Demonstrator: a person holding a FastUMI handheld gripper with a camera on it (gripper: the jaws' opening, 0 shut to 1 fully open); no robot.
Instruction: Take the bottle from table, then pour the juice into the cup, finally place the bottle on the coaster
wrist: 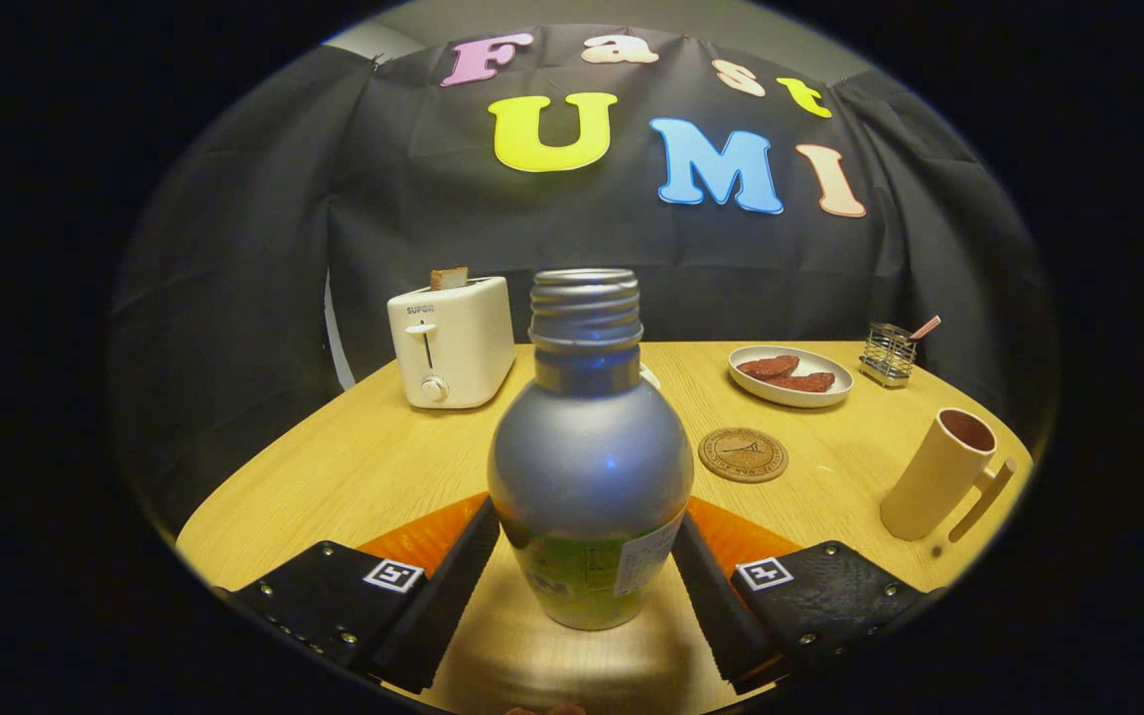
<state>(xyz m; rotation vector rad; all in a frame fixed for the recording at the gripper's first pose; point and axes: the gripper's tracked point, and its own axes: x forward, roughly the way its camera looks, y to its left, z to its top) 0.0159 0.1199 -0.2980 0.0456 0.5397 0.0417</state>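
A light wooden table (354,467) stands before a black cloth wall (234,278), dimly lit.

An uncapped bottle (589,467) stands upright between the gripper (587,576) fingers, blocking the way ahead. Bare table (334,467) opens to either side, reaching the toaster (450,343), coaster (743,455) and cup (939,475).
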